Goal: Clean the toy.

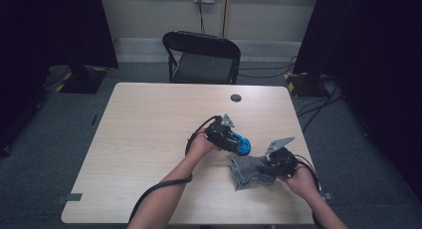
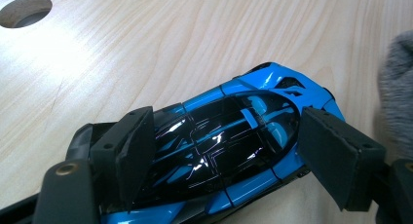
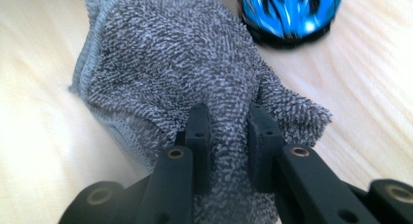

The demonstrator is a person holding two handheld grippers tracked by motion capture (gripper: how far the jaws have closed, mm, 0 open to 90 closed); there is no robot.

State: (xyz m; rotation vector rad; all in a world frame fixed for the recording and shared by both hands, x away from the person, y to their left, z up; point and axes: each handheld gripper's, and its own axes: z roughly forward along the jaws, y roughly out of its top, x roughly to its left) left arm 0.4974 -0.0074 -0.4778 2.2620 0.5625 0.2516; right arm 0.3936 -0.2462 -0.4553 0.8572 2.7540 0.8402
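My left gripper [image 2: 221, 151] clamps the blue toy car [image 2: 229, 136] across its flanks, the nose pointing away beyond my fingertips. My right gripper [image 3: 229, 136] pinches a fold of the grey cloth [image 3: 185, 63], which spreads ahead of those fingers on the table [image 2: 170, 39], just short of the car.

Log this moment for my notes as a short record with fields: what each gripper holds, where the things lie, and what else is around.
left gripper: shut on car, one jaw on each side
right gripper: shut on cloth, a fold pinched between its jaws
car: blue, black roof, on table
cloth: grey, crumpled, beside the car
table: light wood, round hole near far edge
beyond table: black chair
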